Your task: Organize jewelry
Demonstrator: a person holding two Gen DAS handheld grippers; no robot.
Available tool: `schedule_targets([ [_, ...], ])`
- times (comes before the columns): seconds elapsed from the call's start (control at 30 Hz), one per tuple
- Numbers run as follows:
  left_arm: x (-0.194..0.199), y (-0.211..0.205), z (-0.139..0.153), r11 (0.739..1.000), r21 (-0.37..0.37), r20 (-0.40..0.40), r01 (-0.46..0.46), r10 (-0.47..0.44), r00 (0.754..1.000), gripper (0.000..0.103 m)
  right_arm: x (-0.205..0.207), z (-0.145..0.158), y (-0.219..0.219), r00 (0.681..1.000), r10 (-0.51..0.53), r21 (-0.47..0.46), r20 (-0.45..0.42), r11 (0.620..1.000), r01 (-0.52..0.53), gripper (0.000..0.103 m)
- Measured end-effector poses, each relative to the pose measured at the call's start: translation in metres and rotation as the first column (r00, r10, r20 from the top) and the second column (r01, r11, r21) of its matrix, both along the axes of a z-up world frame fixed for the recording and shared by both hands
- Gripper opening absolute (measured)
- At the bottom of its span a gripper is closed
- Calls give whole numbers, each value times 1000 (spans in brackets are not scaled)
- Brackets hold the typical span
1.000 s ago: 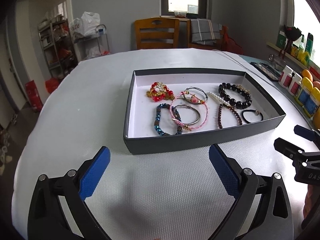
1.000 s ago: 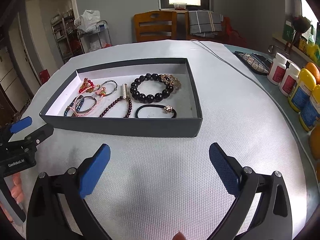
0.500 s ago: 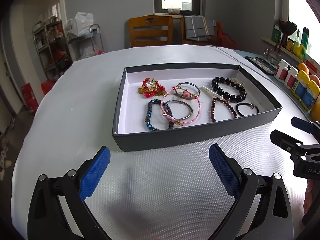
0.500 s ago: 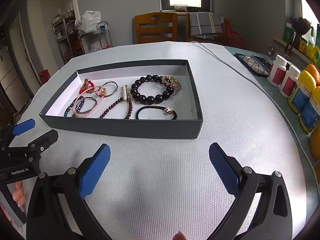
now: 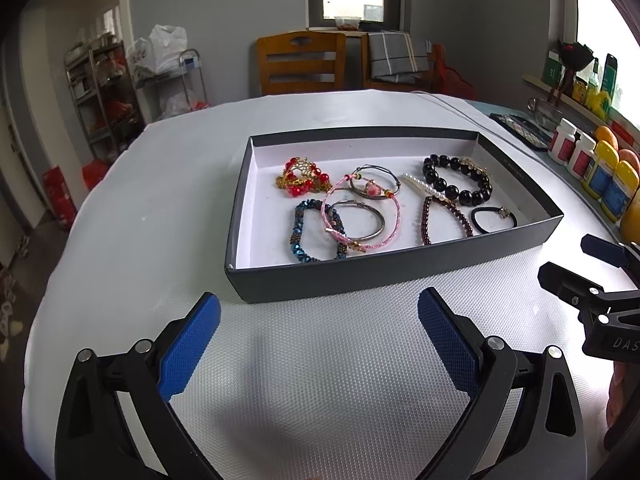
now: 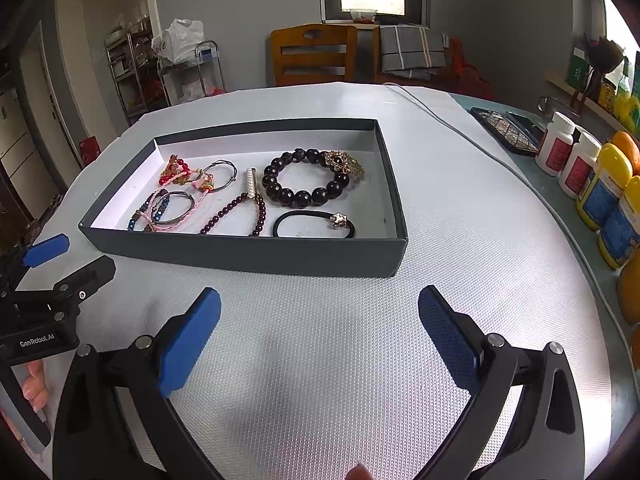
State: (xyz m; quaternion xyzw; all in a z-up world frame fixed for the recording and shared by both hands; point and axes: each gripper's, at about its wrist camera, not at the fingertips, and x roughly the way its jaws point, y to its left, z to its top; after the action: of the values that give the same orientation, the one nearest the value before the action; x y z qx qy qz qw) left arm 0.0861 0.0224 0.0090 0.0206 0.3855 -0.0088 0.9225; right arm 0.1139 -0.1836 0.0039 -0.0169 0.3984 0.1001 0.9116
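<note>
Both grippers, left gripper [image 5: 319, 322] and right gripper [image 6: 319, 322], are held wide-jawed and empty before the box [image 5: 400, 268]; one untangled bracelet should be singled out.

bottle labels [image 6: 600, 196] unreadable, blue bracelet [image 5: 298, 232] partly behind tray wall [image 5: 360, 276] (near side)

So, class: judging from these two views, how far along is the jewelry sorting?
Done: nothing clearly. The bracelets sit jumbled in the box; the pink cord bracelet overlaps the metal bangle. In hand: nothing; the left gripper and right gripper are open over the mat. Left: all the sorting.
</note>
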Motion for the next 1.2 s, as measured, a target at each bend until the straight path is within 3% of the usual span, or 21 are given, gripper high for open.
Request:
schedule_targets([
  [1.2,-1,-5,-2,1000,5,-6,31,-31,1000,100,0,-1,1,1000,3,-17,0,1000,-3,98],
])
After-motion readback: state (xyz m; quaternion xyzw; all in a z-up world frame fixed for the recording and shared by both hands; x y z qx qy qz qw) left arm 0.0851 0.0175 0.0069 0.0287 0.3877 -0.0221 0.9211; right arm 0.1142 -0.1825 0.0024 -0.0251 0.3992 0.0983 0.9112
